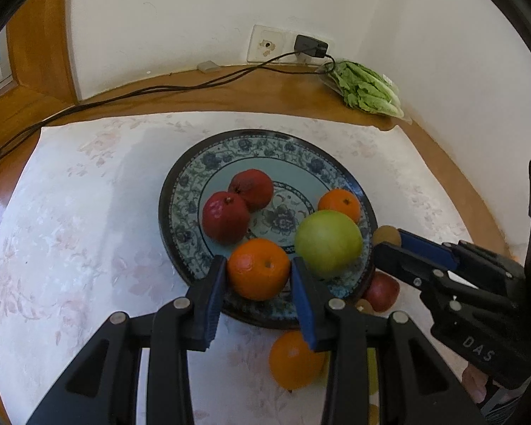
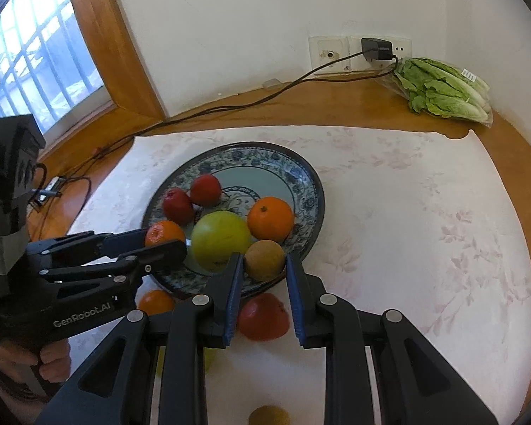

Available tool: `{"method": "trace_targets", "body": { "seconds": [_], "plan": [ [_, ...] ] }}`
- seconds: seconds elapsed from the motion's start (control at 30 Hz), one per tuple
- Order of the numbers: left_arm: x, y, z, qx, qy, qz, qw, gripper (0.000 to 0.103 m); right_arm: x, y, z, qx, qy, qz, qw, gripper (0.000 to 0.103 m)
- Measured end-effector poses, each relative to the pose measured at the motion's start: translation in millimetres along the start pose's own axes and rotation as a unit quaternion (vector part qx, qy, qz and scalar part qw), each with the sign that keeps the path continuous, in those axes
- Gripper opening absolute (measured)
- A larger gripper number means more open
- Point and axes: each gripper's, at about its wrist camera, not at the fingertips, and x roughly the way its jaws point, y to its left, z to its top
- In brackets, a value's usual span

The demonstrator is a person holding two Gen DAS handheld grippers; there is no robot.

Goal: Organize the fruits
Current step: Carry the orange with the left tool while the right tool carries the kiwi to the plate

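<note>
A blue-patterned plate [image 1: 209,163] [image 2: 301,173] on a white cloth carries two red fruits [image 1: 226,217], a green apple [image 1: 327,244] [image 2: 219,239] and an orange [image 1: 340,205] [image 2: 270,217]. My left gripper [image 1: 258,269] [image 2: 163,239] is shut on a second orange [image 1: 258,276] [image 2: 164,233] over the plate's near rim. Over the rim to the right, my right gripper [image 2: 264,260] [image 1: 389,241] is shut on a round brown fruit [image 2: 264,264] [image 1: 386,235], beside the green apple.
On the cloth in front of the plate lie a red apple [image 2: 263,317] [image 1: 382,290], another orange [image 1: 292,359] [image 2: 155,301] and a brown fruit [image 2: 269,416]. Bagged lettuce [image 2: 442,88] lies by the wall socket. A black cable [image 1: 141,90] crosses the wooden table behind the cloth.
</note>
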Motion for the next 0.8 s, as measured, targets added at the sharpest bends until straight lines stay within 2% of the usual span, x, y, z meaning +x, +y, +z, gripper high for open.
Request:
{"method": "trace_targets", "body": {
  "seconds": [0.7, 0.8],
  "plan": [
    [10, -2, 4, 0.004, -0.005, 0.006, 1.0000, 0.038, 13, -5, 5, -0.002, -0.005, -0.001, 1.000, 0.026],
    [9, -2, 4, 0.005, -0.002, 0.010, 0.9999, 0.042, 13, -7, 5, 0.003, -0.003, 0.002, 1.000, 0.031]
  ]
}}
